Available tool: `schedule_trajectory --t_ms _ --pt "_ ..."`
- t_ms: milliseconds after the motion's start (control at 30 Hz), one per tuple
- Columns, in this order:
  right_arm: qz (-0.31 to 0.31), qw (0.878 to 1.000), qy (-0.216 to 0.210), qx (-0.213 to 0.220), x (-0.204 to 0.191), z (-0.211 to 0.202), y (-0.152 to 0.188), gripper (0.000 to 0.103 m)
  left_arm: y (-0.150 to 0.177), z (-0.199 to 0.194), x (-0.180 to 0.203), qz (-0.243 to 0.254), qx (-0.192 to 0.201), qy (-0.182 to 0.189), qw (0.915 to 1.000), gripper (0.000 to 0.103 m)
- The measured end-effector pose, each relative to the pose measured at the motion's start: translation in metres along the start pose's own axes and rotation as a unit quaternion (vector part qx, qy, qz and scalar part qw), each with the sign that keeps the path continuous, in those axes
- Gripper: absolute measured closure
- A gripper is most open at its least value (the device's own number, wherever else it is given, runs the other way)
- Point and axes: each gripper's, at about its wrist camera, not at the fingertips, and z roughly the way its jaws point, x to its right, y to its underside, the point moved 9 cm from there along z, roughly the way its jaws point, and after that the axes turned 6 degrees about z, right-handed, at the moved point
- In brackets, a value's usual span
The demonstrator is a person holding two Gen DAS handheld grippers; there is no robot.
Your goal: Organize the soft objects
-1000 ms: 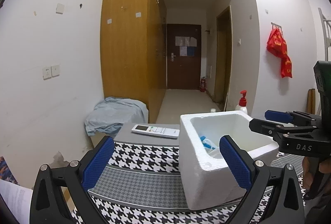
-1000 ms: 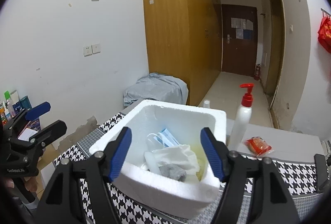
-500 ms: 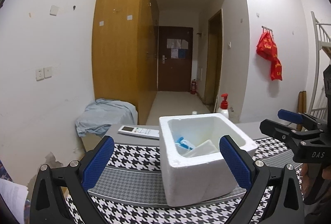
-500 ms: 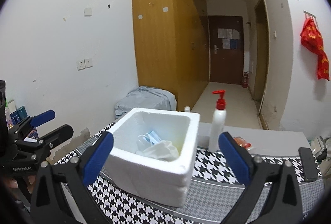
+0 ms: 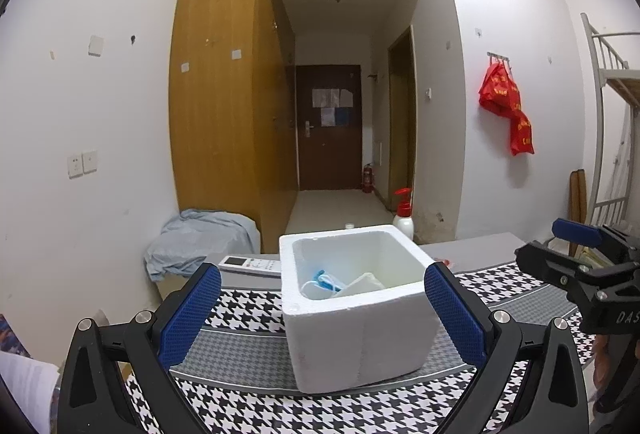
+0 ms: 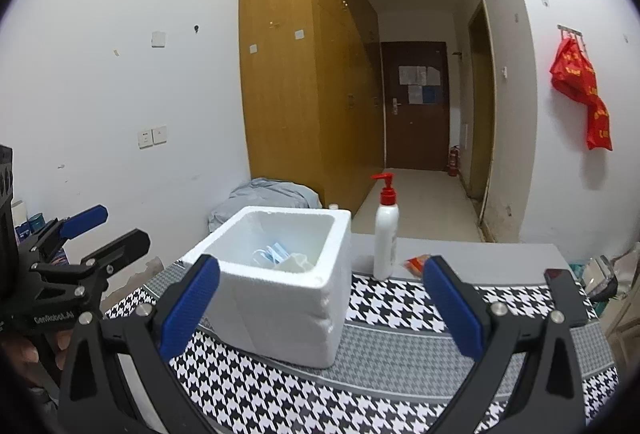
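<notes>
**Both grippers back away from the foam box, fingers spread**

Since the earlier frames both grippers have drawn back from the foam box, which now sits farther off and smaller in each wrist view, and the right gripper's fingers have spread from a narrower gap to full width.

The left gripper holds its blue-padded fingers wide apart and released, nothing between them; the box stands beyond the tips, untouched. The right gripper is likewise released, its fingers splayed and empty, with the box ahead and toward the left finger.

Inside the box lie the soft things: a blue face mask with its loops, and a pale crumpled piece beside it toward the right wall. The box rests on a houndstooth cloth covering the worktop.

Behind the box a white pump bottle with a red top stands upright on the bare grey part of the worktop, a small red packet just beside it. A white remote control lies left of the box in the left wrist view. Farther off, a grey-blue cloth bundle sits by the wooden wardrobe.
</notes>
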Motion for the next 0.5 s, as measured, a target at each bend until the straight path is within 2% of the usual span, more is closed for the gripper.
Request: schedule_trajectory --t_ms 300,500 --pt "-0.006 1.000 0.018 0.013 0.000 -0.025 0.017 0.000 0.001 -0.019 0.001 -0.006 0.023 -0.003 0.9997 0.001" --pt "-0.004 0.999 0.028 0.029 0.004 -0.039 0.034 0.000 0.014 -0.030 0.006 -0.005 0.043 -0.002 0.9991 0.001"
